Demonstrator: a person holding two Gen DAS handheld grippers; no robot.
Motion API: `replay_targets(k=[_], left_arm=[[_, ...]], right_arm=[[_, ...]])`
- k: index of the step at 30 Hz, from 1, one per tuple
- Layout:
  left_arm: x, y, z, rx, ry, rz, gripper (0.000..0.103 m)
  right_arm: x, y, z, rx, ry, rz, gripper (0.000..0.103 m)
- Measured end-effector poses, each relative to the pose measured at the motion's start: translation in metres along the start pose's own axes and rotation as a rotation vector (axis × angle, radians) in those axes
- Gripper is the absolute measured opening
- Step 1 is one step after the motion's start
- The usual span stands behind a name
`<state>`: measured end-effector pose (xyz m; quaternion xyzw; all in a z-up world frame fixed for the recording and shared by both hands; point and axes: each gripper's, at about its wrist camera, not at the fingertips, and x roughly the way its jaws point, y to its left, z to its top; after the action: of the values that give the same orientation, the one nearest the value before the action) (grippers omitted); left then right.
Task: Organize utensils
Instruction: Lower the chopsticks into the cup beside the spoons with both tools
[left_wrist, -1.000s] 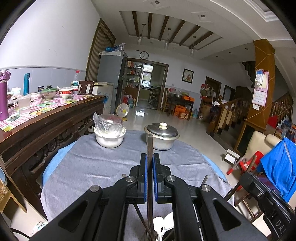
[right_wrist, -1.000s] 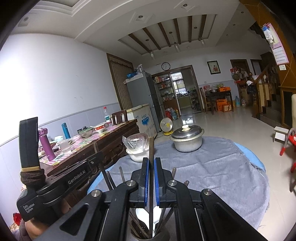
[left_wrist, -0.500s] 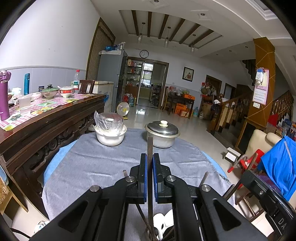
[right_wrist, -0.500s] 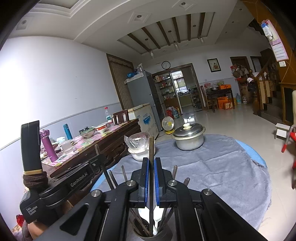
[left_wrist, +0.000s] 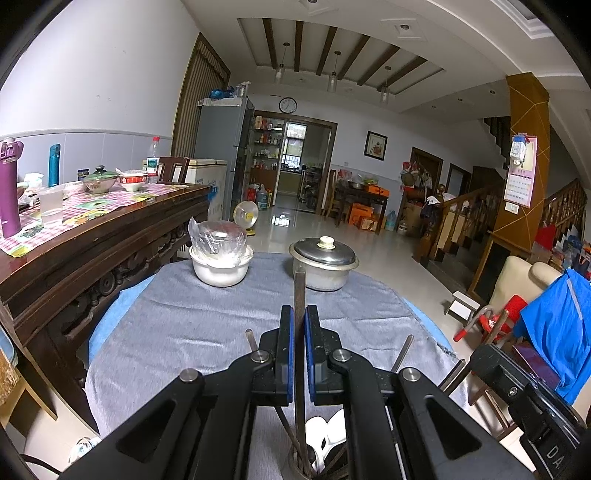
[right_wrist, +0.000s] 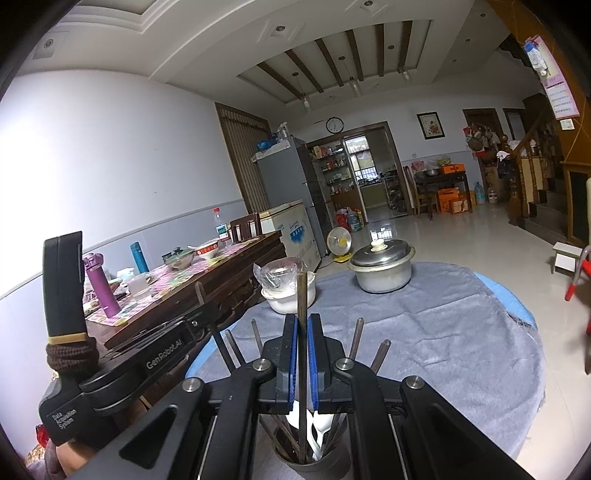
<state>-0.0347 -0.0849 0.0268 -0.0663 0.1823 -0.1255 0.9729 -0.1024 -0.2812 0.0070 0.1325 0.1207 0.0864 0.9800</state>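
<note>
Round desk (left_wrist: 177, 332) draped in grey cloth, filling the lower centre of both wrist views. Long wooden side table (left_wrist: 92, 236) with checked cover along the left edge of the frame, carrying a purple bottle (left_wrist: 9, 188), bowls and a clear cup.

Lidded metal pot (left_wrist: 323, 264) at the far centre of the desk, just right of the frame's midline in the left wrist view. White bowl (left_wrist: 220, 267) with a plastic-wrapped dish on top, to the left of the pot and apart from it.

Left gripper (left_wrist: 299, 354) in the lower centre of its own view, clenched on one upright chopstick (left_wrist: 299, 291); stick passing between the blue pads, top end showing above the pads, lower end reaching down into the utensil holder (left_wrist: 299, 469) at the bottom edge. Same gripper's body visible at the lower left of the right wrist view.

Right gripper (right_wrist: 302, 354) in the lower centre of its view, likewise clenched on a second upright chopstick (right_wrist: 302, 295), lower end inside the dark holder cup (right_wrist: 317, 467) near the bottom centre.

Inside the cup: several more chopsticks (right_wrist: 356, 338) fanned outward to either side, plus white spoons (right_wrist: 319, 424) just below the pads.
</note>
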Motion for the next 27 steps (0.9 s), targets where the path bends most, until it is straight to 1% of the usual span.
replay_targets(k=[10, 27], left_arm=[[-0.005, 0.001, -0.003, -0.005, 0.002, -0.003, 0.006], [-0.010, 0.003, -0.008, -0.009, 0.018, -0.007, 0.006]], right_arm=[[0.003, 0.004, -0.004, -0.004, 0.009, 0.008, 0.006], [0.009, 0.013, -0.010, -0.015, 0.051, 0.016, 0.007]])
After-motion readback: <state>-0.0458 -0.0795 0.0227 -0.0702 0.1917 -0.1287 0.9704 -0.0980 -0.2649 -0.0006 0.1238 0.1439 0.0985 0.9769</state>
